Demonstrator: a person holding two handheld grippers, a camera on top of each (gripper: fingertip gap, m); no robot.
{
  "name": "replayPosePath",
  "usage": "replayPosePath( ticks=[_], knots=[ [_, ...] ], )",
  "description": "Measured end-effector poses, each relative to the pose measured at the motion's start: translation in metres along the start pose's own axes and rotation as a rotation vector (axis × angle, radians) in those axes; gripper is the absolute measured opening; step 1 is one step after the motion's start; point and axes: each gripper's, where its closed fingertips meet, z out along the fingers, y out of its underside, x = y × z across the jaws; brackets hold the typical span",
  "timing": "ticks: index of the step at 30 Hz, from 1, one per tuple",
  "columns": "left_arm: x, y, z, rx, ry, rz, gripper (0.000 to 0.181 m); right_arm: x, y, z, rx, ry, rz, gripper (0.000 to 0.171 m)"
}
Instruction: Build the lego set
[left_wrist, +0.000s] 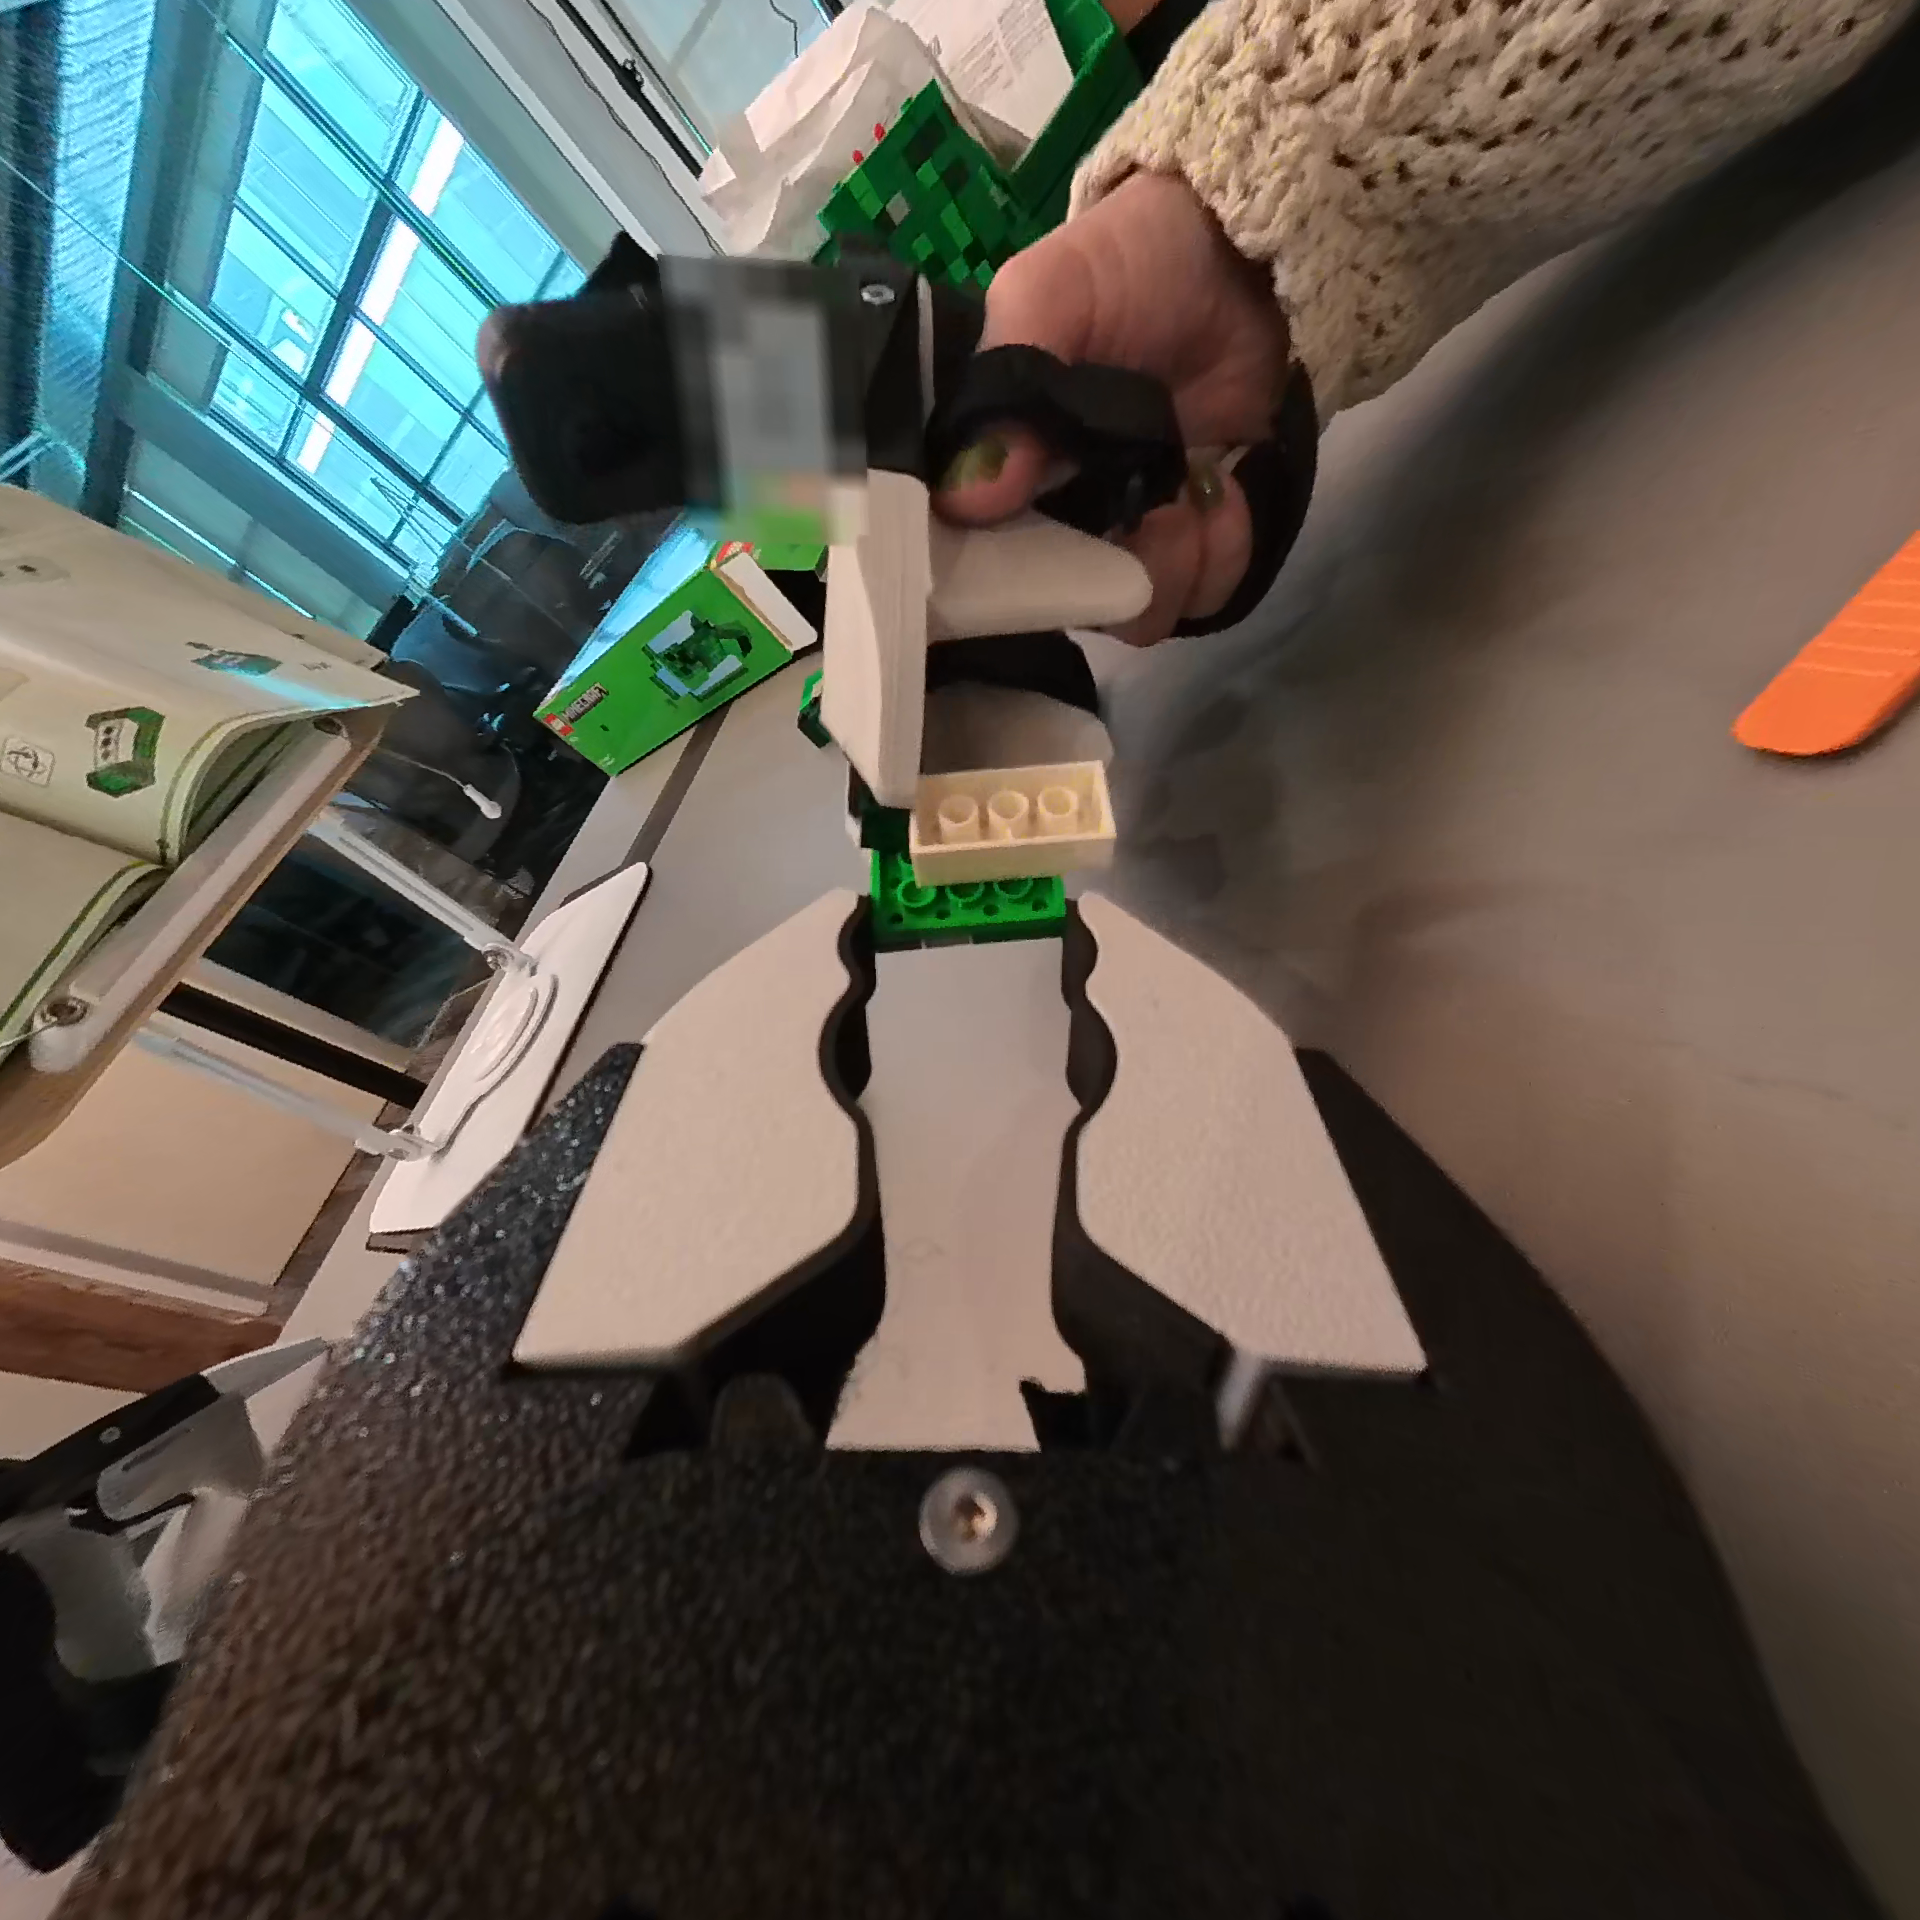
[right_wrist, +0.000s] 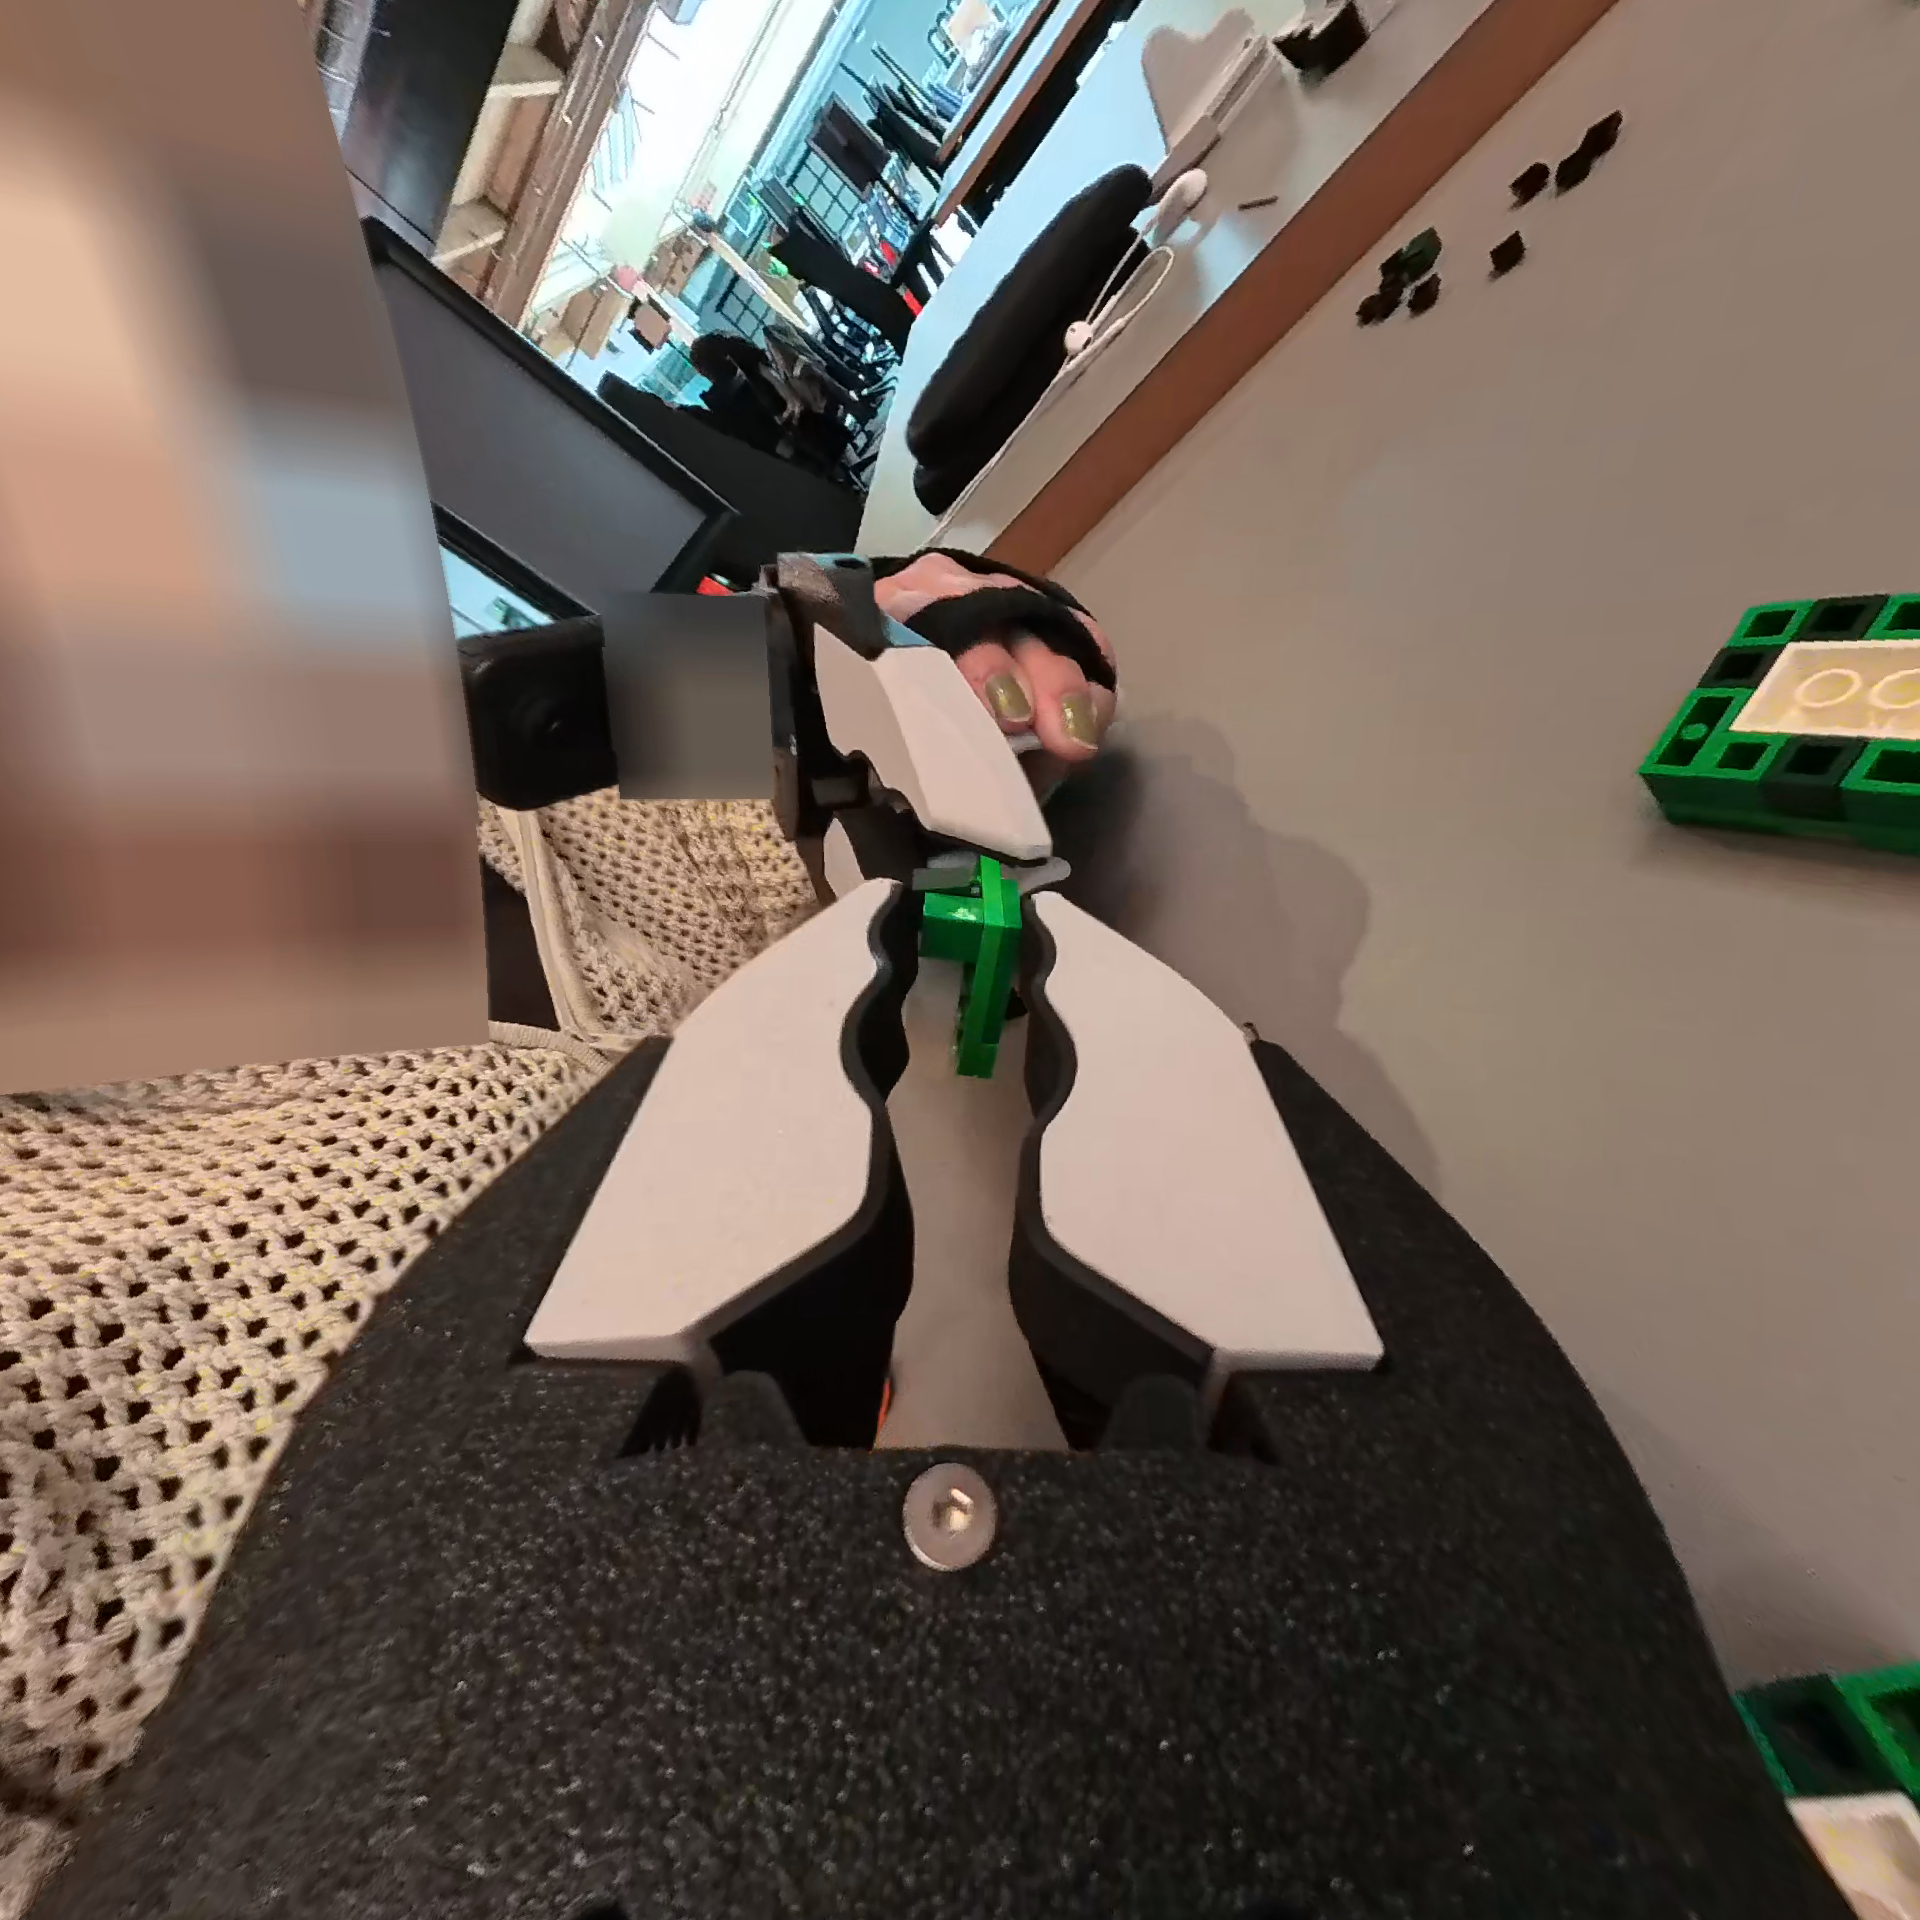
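Where the two grippers meet above the grey table, a small green piece sits clamped between the left gripper's white fingertips, its studded face turned up toward the camera. Seen from the right wrist view, that same green piece is a thin plate assembly standing on edge, its long axis running up and down the frame between the near fingers. The right gripper, held by a hand in a cream knit sleeve, comes in from above with a white brick pinched at its tips; three studs show on the brick, and its long axis lies across the frame, just above the green piece and nearly touching it. Farther back on the table lies a green box with printing on its side, and an open booklet with green diagrams rests on a stand at the left. An orange tool lies flat at the right edge. From the right wrist view, a green and black frame holding a white brick lies on the table to the right, well apart from the grippers, with small dark pieces scattered beyond it.
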Motion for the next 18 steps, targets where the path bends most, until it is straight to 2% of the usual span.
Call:
replayPosePath(
  ticks=[11,13,18],
  knots=[
    [0.0014,-0.0029,0.0027,0.037,-0.008,-0.020,0.036,-0.0039,0.0035,-0.0057,-0.027,0.018,-0.114,0.018],
    [-0.0028,-0.0008,0.0013,0.029,-0.049,0.051,0.043,-0.0046,0.0031,-0.0068,-0.031,0.018,-0.122,0.018],
    [-0.0036,-0.0092,-0.0015,0.050,-0.123,0.215,0.046,-0.0071,0.0035,-0.0071,-0.028,-0.004,-0.101,0.017]
  ],
)
